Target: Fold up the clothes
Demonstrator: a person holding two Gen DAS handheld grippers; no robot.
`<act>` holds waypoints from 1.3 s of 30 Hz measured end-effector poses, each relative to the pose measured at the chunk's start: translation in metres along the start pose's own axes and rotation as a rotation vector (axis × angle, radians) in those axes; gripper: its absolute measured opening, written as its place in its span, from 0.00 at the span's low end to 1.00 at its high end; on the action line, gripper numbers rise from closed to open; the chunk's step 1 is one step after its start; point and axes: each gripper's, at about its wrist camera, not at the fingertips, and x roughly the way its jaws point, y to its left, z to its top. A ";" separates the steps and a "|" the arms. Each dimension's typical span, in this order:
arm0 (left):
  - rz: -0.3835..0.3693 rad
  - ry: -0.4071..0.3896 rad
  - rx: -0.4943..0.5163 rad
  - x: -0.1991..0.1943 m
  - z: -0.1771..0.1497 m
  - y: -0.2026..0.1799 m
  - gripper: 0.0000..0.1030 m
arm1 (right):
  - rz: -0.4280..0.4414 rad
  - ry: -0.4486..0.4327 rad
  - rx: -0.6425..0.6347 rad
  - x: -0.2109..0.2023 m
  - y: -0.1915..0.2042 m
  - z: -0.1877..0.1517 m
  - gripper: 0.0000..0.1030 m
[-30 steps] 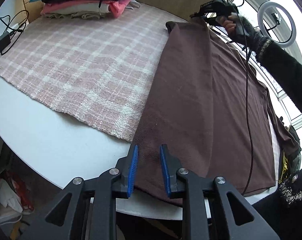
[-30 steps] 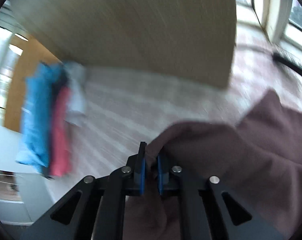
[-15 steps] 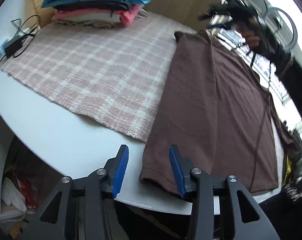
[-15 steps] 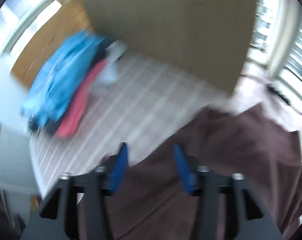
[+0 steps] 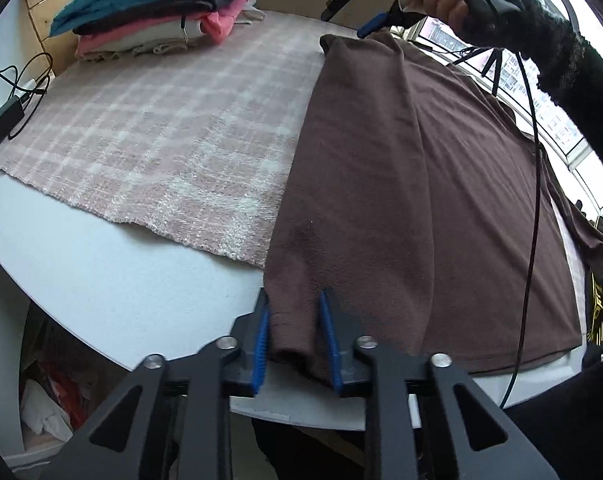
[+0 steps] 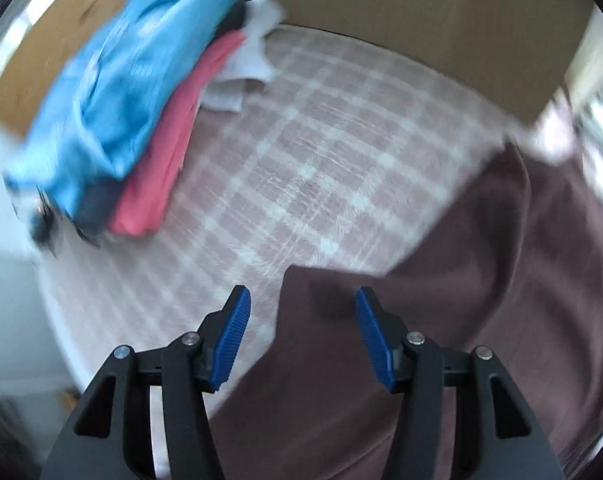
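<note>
Left gripper (image 5: 294, 332) just closing, pinching near corner of brown garment (image 5: 401, 168) at table (image 5: 101, 272) edge. Right gripper (image 6: 301, 332) spread wide above far corner, gripping nothing.

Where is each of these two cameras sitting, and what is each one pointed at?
Left wrist: rides the left gripper, looking down its fingers at the brown garment; the person's right hand shows.
Right wrist: rides the open right gripper, looking down at the garment's far corner.
Shared: garment, checked cloth, stack of folded clothes.
</note>
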 end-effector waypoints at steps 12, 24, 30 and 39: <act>-0.090 -0.059 -0.029 -0.016 -0.001 0.001 0.08 | -0.102 -0.016 -0.079 0.028 0.003 -0.011 0.06; -0.260 -0.057 0.236 -0.054 -0.004 -0.108 0.10 | 0.178 -0.288 0.157 -0.077 -0.117 -0.098 0.06; -0.370 0.099 0.320 -0.036 -0.015 -0.134 0.13 | -0.076 -0.152 0.204 -0.057 -0.153 -0.122 0.11; -0.304 0.047 0.236 -0.047 0.001 -0.088 0.13 | -0.086 -0.339 0.094 -0.115 -0.131 -0.131 0.21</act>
